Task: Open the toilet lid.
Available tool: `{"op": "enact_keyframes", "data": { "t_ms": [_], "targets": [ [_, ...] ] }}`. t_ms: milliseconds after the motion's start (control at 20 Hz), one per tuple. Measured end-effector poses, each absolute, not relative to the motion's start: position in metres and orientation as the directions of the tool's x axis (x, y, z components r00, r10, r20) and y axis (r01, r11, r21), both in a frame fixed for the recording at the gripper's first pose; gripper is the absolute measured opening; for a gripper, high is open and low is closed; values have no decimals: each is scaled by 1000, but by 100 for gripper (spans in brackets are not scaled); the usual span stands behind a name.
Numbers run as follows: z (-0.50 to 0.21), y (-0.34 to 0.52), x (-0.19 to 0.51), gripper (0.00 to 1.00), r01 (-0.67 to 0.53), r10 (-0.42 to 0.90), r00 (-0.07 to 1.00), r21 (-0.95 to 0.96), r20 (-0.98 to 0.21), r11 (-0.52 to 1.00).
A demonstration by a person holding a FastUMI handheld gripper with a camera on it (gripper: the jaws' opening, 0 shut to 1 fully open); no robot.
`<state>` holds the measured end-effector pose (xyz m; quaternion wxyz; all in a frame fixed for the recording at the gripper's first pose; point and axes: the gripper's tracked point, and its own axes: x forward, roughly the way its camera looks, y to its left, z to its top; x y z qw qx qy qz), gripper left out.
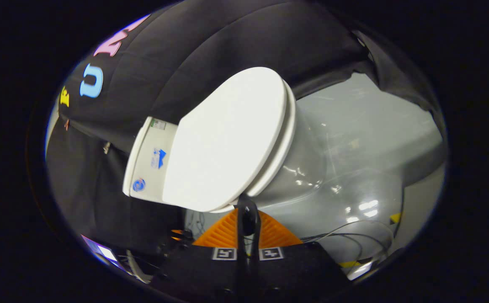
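White smooth toilet lid [223,139] down; hand-held gripper [248,201] closed.

toilet [295,168] and cables [354,235] on floor [375,126]

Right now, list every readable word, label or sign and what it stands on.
Stickers on the toilet tank: too small and blurred to read.
Square markers on the gripper: patterns, no words.
Its fingers are together, tips at the toilet lid front edge.
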<state>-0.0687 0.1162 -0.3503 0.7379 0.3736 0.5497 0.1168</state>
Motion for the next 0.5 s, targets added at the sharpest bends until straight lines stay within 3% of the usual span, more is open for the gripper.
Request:
{"op": "enact_keyframes", "data": {
  "t_ms": [200,500],
  "targets": [
    [-335,116,-66,5,210,572,372,667,-731,715],
    [-273,128,-48,5,29,547,445,622,-709,782]
  ]
}}
